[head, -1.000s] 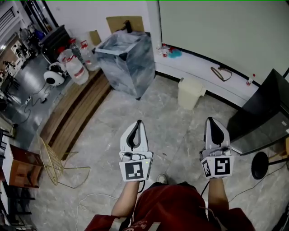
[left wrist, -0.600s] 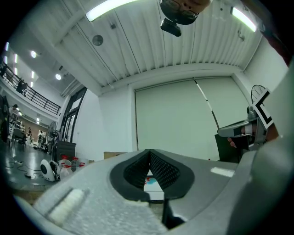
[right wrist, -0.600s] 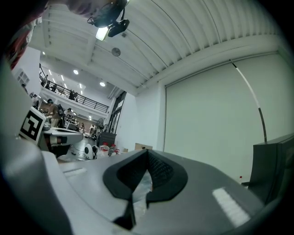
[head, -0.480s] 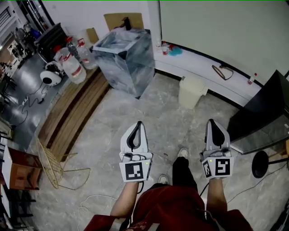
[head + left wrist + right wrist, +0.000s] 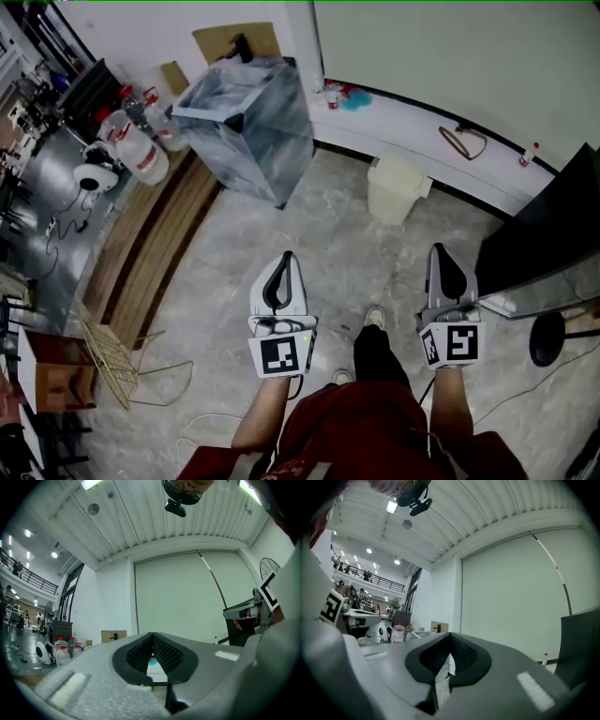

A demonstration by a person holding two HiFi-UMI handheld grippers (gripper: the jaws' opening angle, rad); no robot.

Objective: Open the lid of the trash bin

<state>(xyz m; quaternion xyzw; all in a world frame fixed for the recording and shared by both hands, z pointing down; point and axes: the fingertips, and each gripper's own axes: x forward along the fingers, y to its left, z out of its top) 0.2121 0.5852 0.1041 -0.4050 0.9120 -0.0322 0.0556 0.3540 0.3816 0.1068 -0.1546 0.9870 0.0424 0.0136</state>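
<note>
A small cream trash bin [image 5: 397, 190] with its lid down stands on the marble floor by the white ledge, ahead of me. My left gripper [image 5: 285, 258] is held out at waist height, jaws shut with nothing in them, well short of the bin. My right gripper [image 5: 441, 250] is level with it on the other side, also shut and empty, nearer the bin but apart from it. In the left gripper view the left gripper [image 5: 152, 635] has its black pads meeting at the tips; in the right gripper view the right gripper [image 5: 450, 636] looks the same. Neither gripper view shows the bin.
A large bin lined with a plastic bag [image 5: 246, 122] stands at the back left, water jugs [image 5: 141, 155] beside it. A wooden platform [image 5: 150, 234] runs along the left, a wire rack [image 5: 108, 361] nearer. A black cabinet [image 5: 553, 234] and stool base [image 5: 548, 337] are right.
The view has shifted forward and slightly left as the person steps; a shoe and dark trouser leg now show between the grippers. Both grippers hold their pose.
</note>
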